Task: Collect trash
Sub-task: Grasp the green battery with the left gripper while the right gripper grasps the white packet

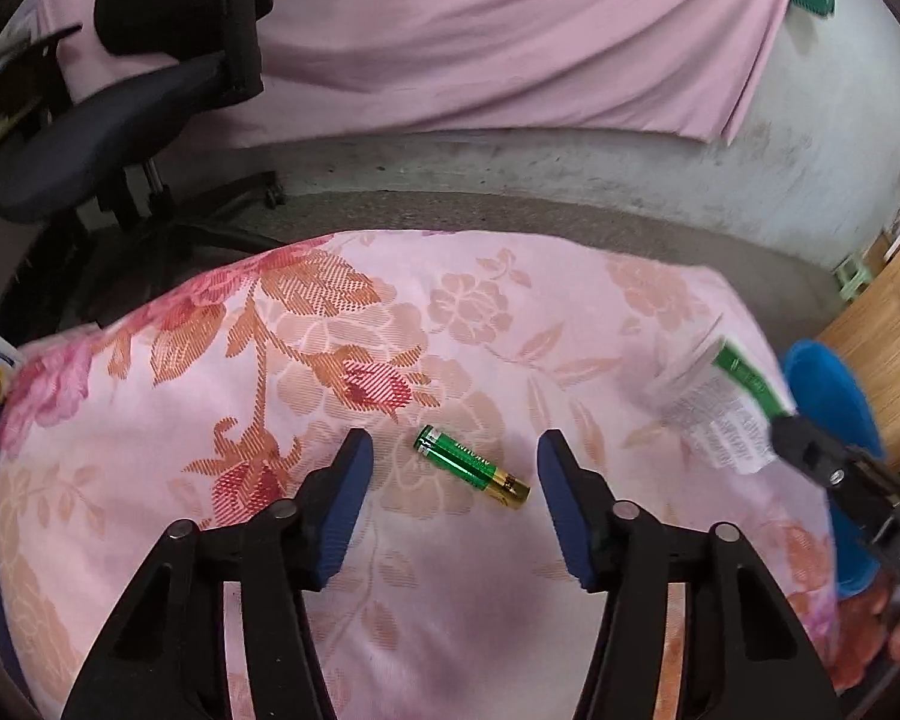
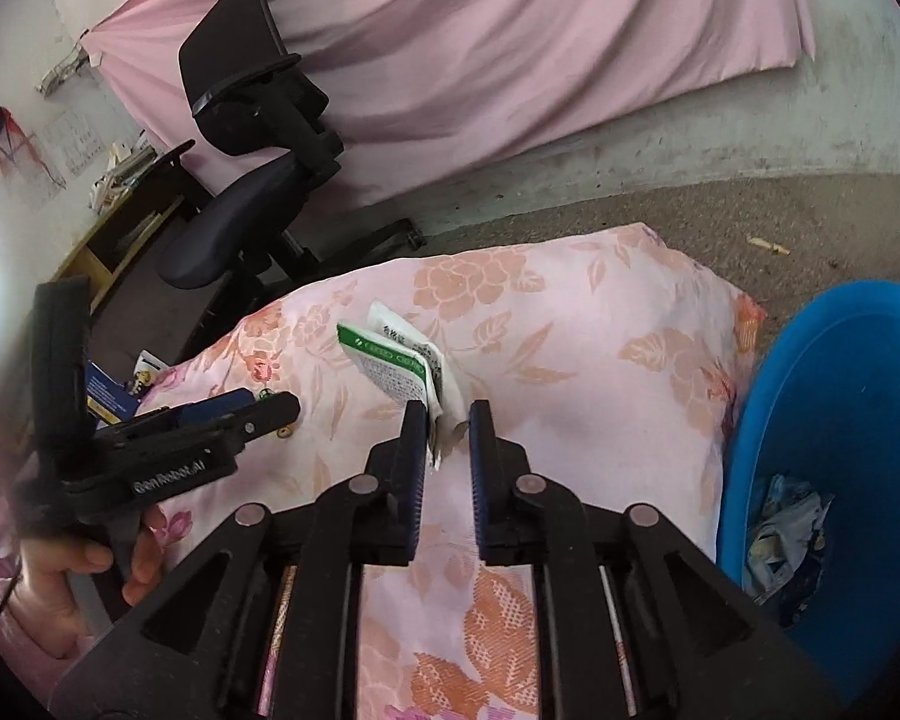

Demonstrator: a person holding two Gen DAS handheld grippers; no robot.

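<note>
Pink floral cloth covers the table, with a pink draped sheet and a black office chair behind it on the concrete floor.

Seen from its own wrist camera, the left tool points forward and down over the cloth, its blue-padded fingers spread wide apart. A green-and-gold battery lies on the cloth between them, touching neither pad. In the right wrist view a hand grips the left tool's handle at the lower left.

The right tool reaches forward over the cloth near the table's right side. Its fingers stand close together, with only a narrow gap, and pinch the lower corner of a crumpled white-and-green wrapper; the rest of the wrapper sticks up and away from the tips. From the left wrist view the same wrapper appears blurred at the right tool's tip.

Just beside the table's right edge stands a blue bin, with crumpled paper scraps at its bottom.
</note>
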